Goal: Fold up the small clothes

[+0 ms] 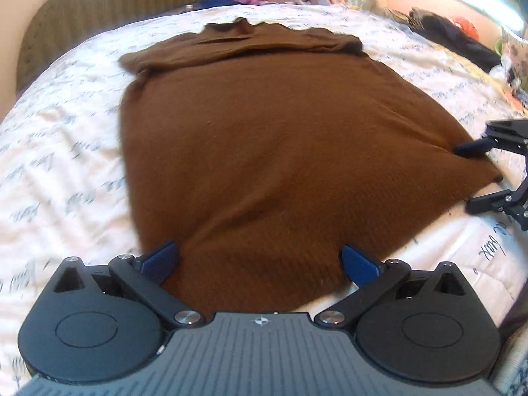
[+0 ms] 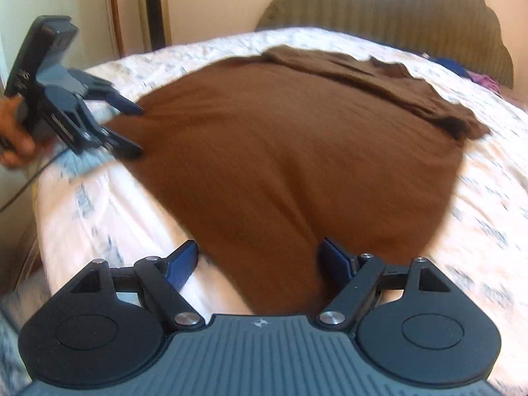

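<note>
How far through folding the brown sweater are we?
Done: the brown sweater lies spread on the white bedspread, its top part folded across in a band at the far end. In hand: nothing gripped; left gripper and right gripper are both open over the near hem corners. Left: grasp the hem and fold the body up; no compact fold yet.

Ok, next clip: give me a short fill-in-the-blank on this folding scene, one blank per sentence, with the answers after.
1. The garment spread out flat is ____ in colour.
2. It lies on a white printed bedspread covering a ____.
3. The jaws of the left gripper and the right gripper both stand ____, with nothing clamped between them.
4. The far end of the garment, near the wicker headboard, is ____ over onto itself.

Answers: brown; bed; open; folded
</note>
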Tool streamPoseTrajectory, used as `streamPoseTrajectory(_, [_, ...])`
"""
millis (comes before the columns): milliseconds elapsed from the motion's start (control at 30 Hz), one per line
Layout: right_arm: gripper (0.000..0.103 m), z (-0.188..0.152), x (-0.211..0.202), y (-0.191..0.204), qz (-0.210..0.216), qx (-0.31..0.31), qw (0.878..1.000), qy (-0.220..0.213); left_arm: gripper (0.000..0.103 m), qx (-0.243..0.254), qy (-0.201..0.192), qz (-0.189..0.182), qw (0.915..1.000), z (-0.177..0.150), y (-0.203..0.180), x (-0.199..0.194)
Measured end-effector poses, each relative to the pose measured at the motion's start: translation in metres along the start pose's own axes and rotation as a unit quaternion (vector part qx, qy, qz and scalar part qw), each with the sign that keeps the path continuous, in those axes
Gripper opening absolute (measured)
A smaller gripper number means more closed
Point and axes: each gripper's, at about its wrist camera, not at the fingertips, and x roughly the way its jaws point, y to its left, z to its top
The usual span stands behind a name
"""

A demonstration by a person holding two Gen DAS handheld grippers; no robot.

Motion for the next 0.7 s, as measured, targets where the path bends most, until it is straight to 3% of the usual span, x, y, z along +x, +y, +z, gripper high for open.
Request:
streamPoseTrajectory(67, [0.081,-0.005,-0.009,-0.003,-0.009,0.005,1.0,0.002,0.103,-0.016,-0.003,-0.003,0.9999,-0.004,0.01,-0.014])
streamPoseTrajectory(167, [0.082,-0.007,-0.03,-0.004,-0.024,0.038,0.999,0.005,0.103,-0.121,-0.013,-0.02,0.9923,-0.004,0.048,-0.031])
streamPoseTrajectory(233, [0.083,-0.011,-0.042,-0.014,-0.043,0.107,0.993,-0.014,0.103,-0.172,-0.029,-0.057,0.9829,-0.002,0.066,-0.035])
streamPoseTrajectory(300, [0.083,-0.017,-0.049,-0.028,-0.044,0.185,0.981,-0.031,0.103,-0.2,-0.031,-0.058,0.9775,0.003,0.075,-0.031])
streamPoseTrajectory(433, [0.083,-0.03,-0.051,-0.04,-0.047,0.282,0.957,-0.051,0.103,-0.209,0.0,-0.005,0.9779,0.014,0.069,-0.011])
streamPoseTrajectory(533, [0.083,-0.038,-0.048,-0.041,-0.055,0.327,0.941,-0.066,0.103,-0.184,0.019,0.059,0.981,0.023,0.049,-0.001])
streamPoseTrajectory(700, [0.087,-0.035,-0.039,-0.032,-0.078,0.343,0.933,-0.076,0.103,-0.171,0.035,0.126,0.9765,0.03,0.029,0.013])
